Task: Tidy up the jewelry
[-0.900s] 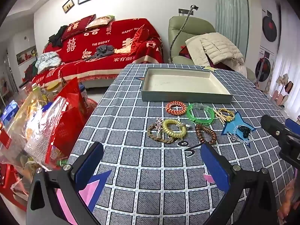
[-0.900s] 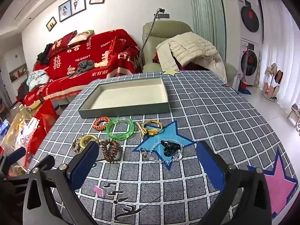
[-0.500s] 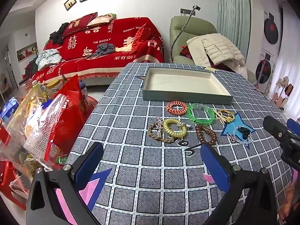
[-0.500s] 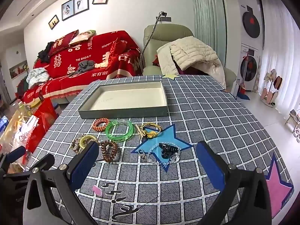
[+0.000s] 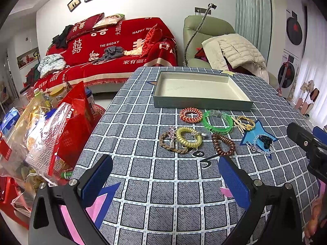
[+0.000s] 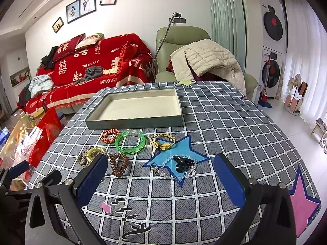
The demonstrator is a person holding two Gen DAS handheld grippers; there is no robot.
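Both pairs of fingers apart, nothing picked up yet.

My left fingers [image 5: 163,181] and right fingers [image 6: 161,181] hover spread wide over the checked tabletop [image 5: 143,163], empty. The jewelry lies scattered just before the shallow cream-lined tray [image 5: 201,102], which holds nothing: springy coiled bands, orange [image 5: 191,115], yellow [image 5: 189,136] and brown [image 5: 223,144], a glossy green plastic bangle [image 5: 217,121], a clear bead bracelet [image 6: 175,168]. Next, I judge, comes dipping onto one ring and pinching its rim.

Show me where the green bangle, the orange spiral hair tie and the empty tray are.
green bangle [image 6: 130,152], right wrist view, on its near band.
orange spiral hair tie [image 5: 191,120], left wrist view, on its near coils.
tray [image 6: 134,121], right wrist view, on its near outer wall.
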